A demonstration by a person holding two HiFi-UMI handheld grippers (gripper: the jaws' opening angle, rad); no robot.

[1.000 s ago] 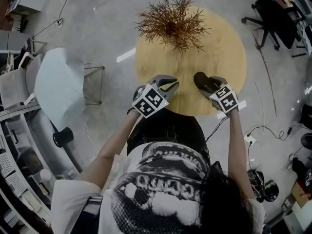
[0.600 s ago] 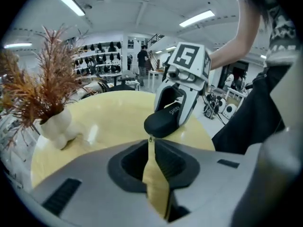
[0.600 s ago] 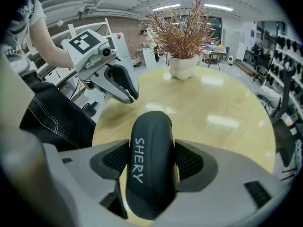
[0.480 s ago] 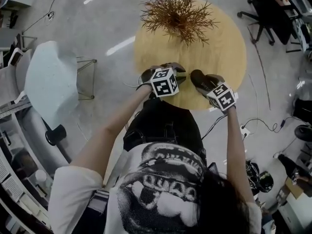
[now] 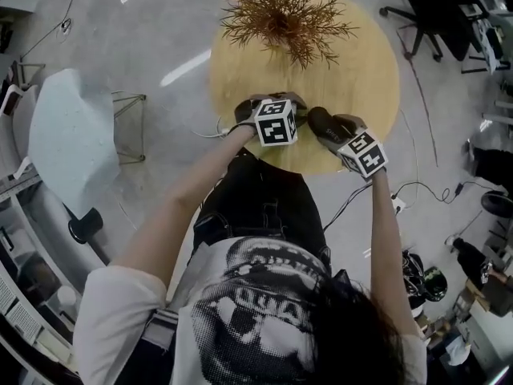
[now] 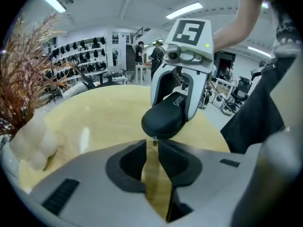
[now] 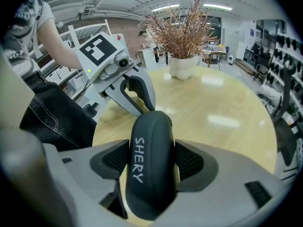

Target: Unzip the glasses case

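A black glasses case (image 7: 147, 164) marked SHERY is clamped across its middle by my right gripper (image 7: 151, 157), which is shut on it. In the head view the case (image 5: 325, 127) hangs over the near edge of the round wooden table (image 5: 361, 62). My left gripper (image 6: 152, 143) faces the case (image 6: 163, 119) end-on. Its jaws stand a narrow gap apart. The small zipper pull (image 6: 154, 143) hangs from the case's end right at the tips, and no squeeze on it shows. In the right gripper view, the left gripper (image 7: 144, 105) reaches in at the case's far end.
A dried brown plant (image 5: 284, 14) in a white vase (image 7: 182, 66) stands at the table's far side. A pale chair (image 5: 68, 135) is on the floor to the left, a black office chair (image 5: 425, 6) at the upper right. Cables lie on the floor to the right.
My left gripper has swung right and turned toward the case's end, from beside it to tips at the zipper pull. The right gripper still holds the case, shifted slightly left.
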